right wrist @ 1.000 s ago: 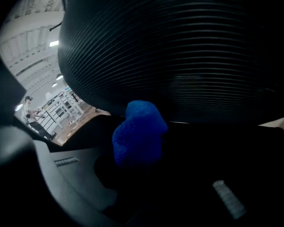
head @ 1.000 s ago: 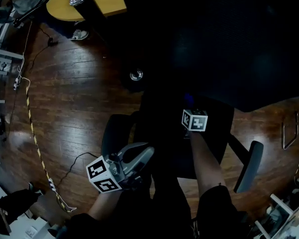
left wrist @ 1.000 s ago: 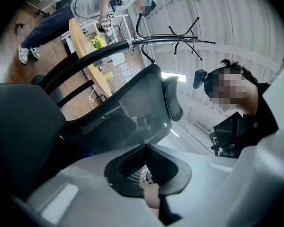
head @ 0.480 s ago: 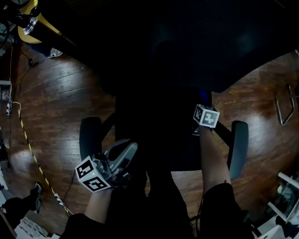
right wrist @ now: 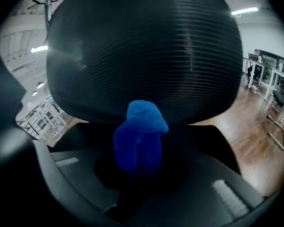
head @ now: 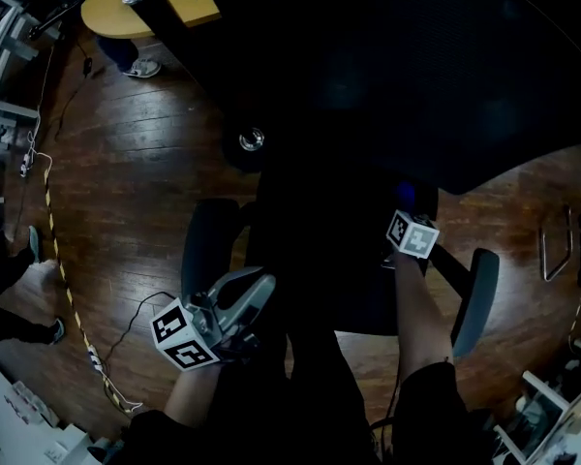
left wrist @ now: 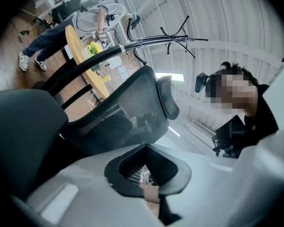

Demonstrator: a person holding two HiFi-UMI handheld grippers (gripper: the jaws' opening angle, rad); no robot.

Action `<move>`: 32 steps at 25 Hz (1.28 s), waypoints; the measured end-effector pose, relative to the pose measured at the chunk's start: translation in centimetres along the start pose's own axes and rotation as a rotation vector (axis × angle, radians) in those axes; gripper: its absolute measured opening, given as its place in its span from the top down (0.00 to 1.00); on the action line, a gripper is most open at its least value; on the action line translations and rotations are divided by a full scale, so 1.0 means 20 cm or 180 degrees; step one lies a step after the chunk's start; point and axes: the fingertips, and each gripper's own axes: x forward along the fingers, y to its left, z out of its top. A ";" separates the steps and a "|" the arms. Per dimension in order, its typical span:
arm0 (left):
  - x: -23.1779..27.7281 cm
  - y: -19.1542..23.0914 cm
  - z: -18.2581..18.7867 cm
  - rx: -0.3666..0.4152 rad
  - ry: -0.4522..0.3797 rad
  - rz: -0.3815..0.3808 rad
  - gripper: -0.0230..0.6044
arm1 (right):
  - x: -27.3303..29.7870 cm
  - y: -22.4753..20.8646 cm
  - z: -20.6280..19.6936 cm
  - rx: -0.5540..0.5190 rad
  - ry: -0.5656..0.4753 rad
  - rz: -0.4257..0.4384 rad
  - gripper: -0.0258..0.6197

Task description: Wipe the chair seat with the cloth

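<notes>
A black office chair fills the head view, its seat (head: 353,279) between two armrests (head: 206,245) and its mesh backrest (right wrist: 146,51) looming ahead in the right gripper view. My right gripper (right wrist: 139,150) is shut on a bunched blue cloth (right wrist: 140,135) and hovers low over the seat's back right part (head: 399,206), just in front of the backrest. Only a sliver of the cloth (head: 403,190) shows from above. My left gripper (head: 255,291) is held off the seat by its front left corner, tilted upward, shut with nothing in it (left wrist: 149,167).
Dark wooden floor (head: 126,182) surrounds the chair. A yellow round table (head: 140,3) and a person's shoe (head: 145,67) lie at the far left. Cables (head: 63,260) trail along the left floor. A metal frame (head: 559,245) stands at the right. A coat stand (left wrist: 175,37) rises behind the chair.
The right gripper with the cloth has drawn back from the backrest, so more of the backrest and the floor shows. The left gripper has barely moved.
</notes>
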 end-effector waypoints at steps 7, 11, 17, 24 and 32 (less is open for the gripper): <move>-0.21 0.02 0.12 0.0022 -0.0286 0.0128 0.98 | 0.24 0.95 -0.10 -0.0109 0.0168 0.0963 0.91; -0.37 0.05 0.16 0.0041 -0.0415 0.0243 0.98 | 0.28 1.38 -0.24 -0.0259 0.0375 0.1350 0.91; -0.54 0.08 0.22 0.0049 -0.0576 0.0356 0.98 | 0.30 1.51 -0.30 -0.0598 0.0266 0.1304 0.91; -0.48 0.03 0.18 0.0055 -0.0401 0.0180 0.98 | 0.23 1.02 -0.36 -0.0284 0.0285 0.0676 0.91; -0.26 -0.07 -0.01 0.0024 0.0086 -0.0164 0.98 | -0.17 0.04 -0.47 0.0176 0.0258 -0.0353 0.91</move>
